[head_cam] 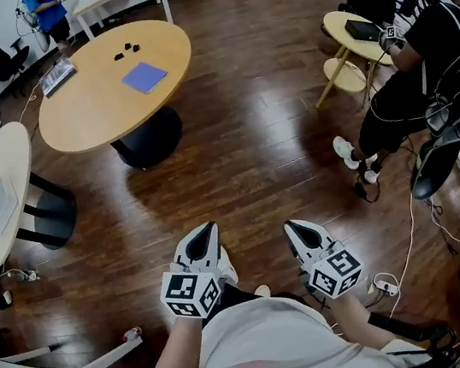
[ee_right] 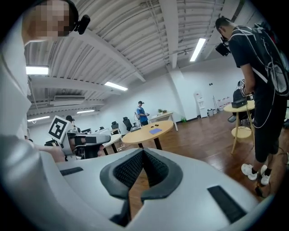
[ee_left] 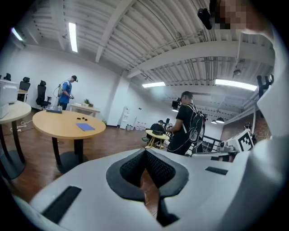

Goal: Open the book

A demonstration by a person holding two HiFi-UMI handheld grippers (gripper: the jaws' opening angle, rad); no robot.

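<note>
Book [head_cam: 145,77], a flat blue one that looks closed, lies off centre on the round wooden surface [head_cam: 85,115]. A few small dark bits [head_cam: 126,50] sit on that surface just beyond it. I stand well away from the surface, out on the wooden floor [head_cam: 248,133], so the book is out of reach. My left gripper [head_cam: 206,233] and right gripper [head_cam: 296,231] are low and close to my body, side by side, both pointing toward the surface. Each has its jaws drawn together on nothing, since there is nothing to carry over. By my judgement the task has not begun, and I must first walk up to the surface.
</note>
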